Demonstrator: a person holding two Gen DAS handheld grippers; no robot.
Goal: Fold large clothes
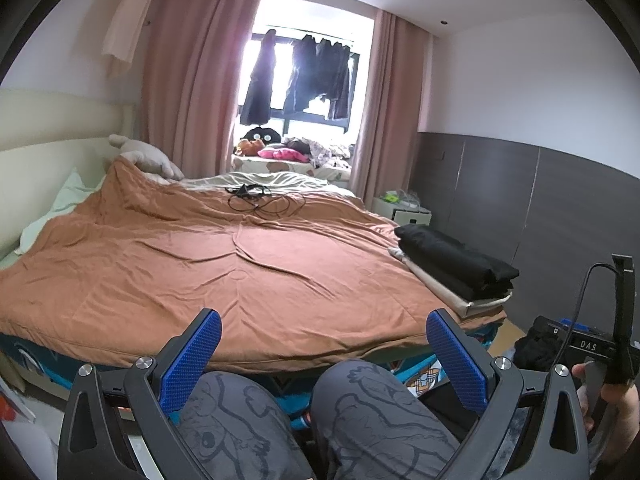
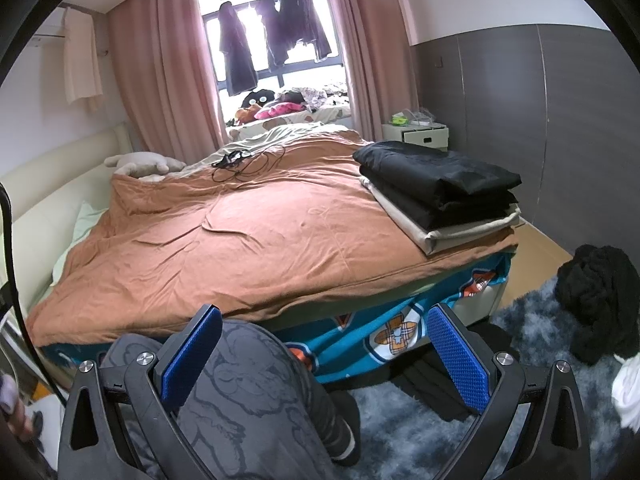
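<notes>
A folded stack of black garments on a beige one rests on the bed's near right corner, also seen as the stack in the left wrist view. A loose black heap of clothing lies on the grey rug, right of my right gripper. Another dark garment lies on the floor by the bed's foot. My left gripper is open and holds nothing, above the person's knees at the bed's foot. My right gripper is open too, over one knee and the rug.
An orange-brown duvet covers the bed, with a tangled black cable near its far side. A plush toy lies by the cream headboard. A white nightstand stands by the grey wall panel. A hand holds the other device at right.
</notes>
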